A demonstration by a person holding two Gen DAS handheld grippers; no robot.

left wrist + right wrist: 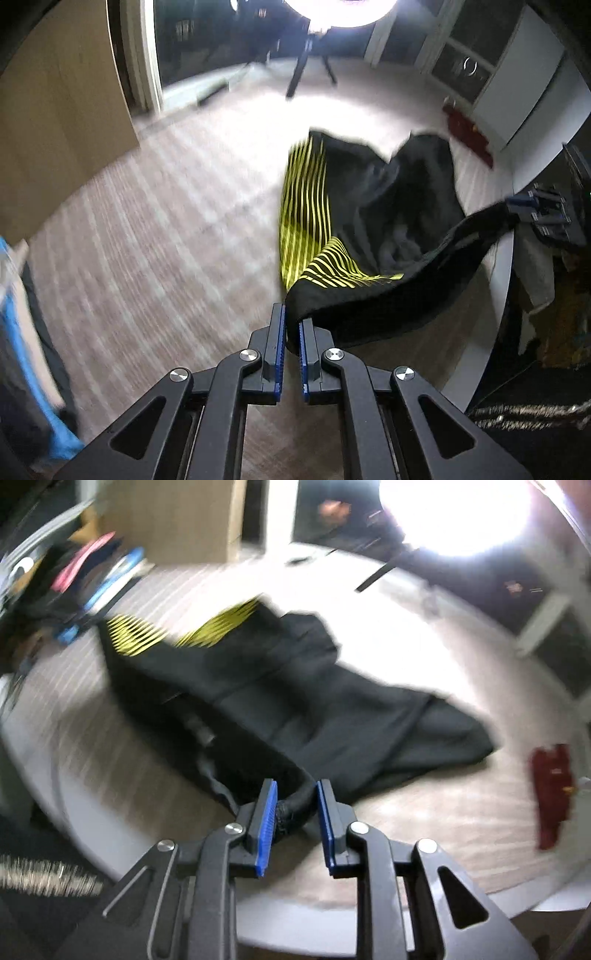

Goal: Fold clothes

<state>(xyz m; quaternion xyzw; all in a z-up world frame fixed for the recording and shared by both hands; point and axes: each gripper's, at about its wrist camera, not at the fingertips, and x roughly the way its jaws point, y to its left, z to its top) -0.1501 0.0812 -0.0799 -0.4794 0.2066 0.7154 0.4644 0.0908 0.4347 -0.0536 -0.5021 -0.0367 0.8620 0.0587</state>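
Left tool point(291, 328) is clenched on a hem of the black garment point(388, 206); right tool point(295, 805) grips a bunched edge, pads not fully closed. Garment sags between them onto the bench point(166, 221), rumpled; no fold is made yet. Left view shows the right tool; the right view shows a red item point(552, 794).

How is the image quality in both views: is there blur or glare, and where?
Left wrist view: the lamp blows out the top, its glare whitens the table, which is streaked with motion blur; the left gripper is sharp. Right wrist view: heavier blur smears the black garment; lamp glare fills the upper right.
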